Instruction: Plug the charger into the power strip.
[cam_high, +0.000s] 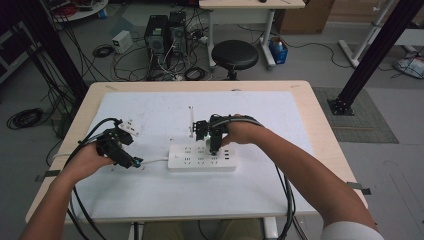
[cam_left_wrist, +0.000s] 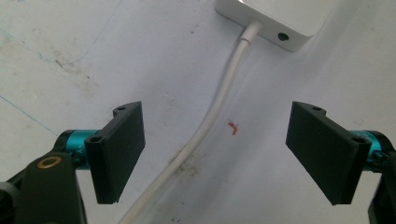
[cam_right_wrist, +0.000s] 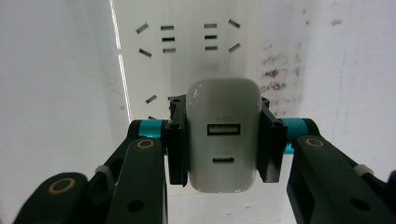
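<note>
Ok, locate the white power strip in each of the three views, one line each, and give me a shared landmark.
High view: power strip at table centre, below the right hand-held gripper.
Left gripper view: its end at top right, cord leaving it.
Right gripper view: its socket face behind the gripped charger.
Shared landmark: the strip's white body.

grey floor (cam_high: 320, 60), black stool (cam_high: 235, 54), tangled cables (cam_high: 150, 65)

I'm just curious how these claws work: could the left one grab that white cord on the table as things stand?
Probably yes. The left claw is open, its jaws standing on either side of the white cord, which lies on the table with nothing over it. The cord runs up to the power strip.
</note>
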